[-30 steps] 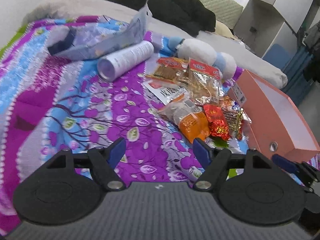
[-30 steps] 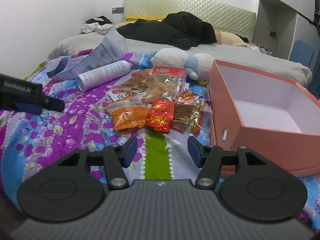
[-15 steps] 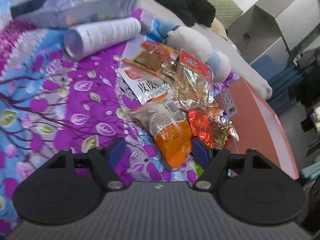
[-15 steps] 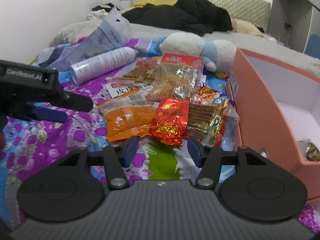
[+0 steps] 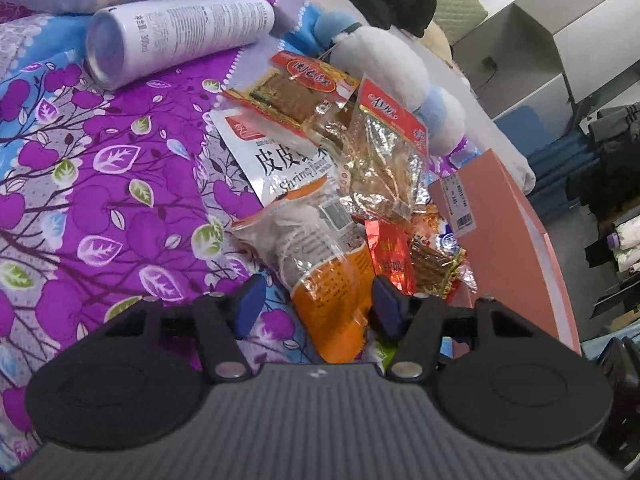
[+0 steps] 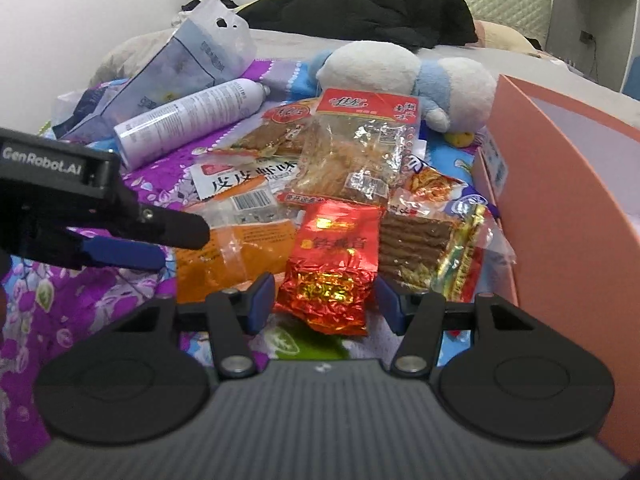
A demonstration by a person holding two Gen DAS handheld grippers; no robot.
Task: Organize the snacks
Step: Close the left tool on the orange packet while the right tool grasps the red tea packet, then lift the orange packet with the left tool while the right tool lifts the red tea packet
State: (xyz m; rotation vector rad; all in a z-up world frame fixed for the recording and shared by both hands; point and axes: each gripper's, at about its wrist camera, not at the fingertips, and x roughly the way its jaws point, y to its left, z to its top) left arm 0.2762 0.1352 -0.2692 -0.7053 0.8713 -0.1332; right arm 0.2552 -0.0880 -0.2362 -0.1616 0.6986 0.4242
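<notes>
Left wrist view: the left gripper [image 5: 316,308] is spread wide, its two blue pads either side of the near end of an orange packet [image 5: 332,280] without pressing it. That packet lies on the purple floral bedspread [image 5: 100,184] at the front of a heap of snacks. Behind it sits a white shrimp-chip bag [image 5: 276,160], partly covered by two clear packs with red headers [image 5: 384,152]. A red foil pouch [image 5: 390,258] and a biscuit pack [image 5: 434,264] lie to the right, against the wall of a pink box [image 5: 504,240]. One white spray can [image 5: 180,36] lies on its side beyond the heap, and a white-and-blue plush toy [image 5: 384,64] sits behind the snacks, just beside the box.

Right wrist view: the right gripper [image 6: 326,306] is also spread, empty, with its pads flanking the near end of the red foil pouch [image 6: 336,264]. The left gripper [image 6: 120,236] reaches in from the left over the orange packet [image 6: 232,256]. The biscuit pack [image 6: 424,248] touches the pouch on the right; another small wrapped snack [image 6: 432,188] lies behind it. I count seven snack packs here, one can [image 6: 192,120], one plush toy [image 6: 400,76], one plastic bag [image 6: 188,64] and one pink box [image 6: 560,184], whose inside is mostly hidden. Black clothes [image 6: 380,8] lie piled at the headboard.
</notes>
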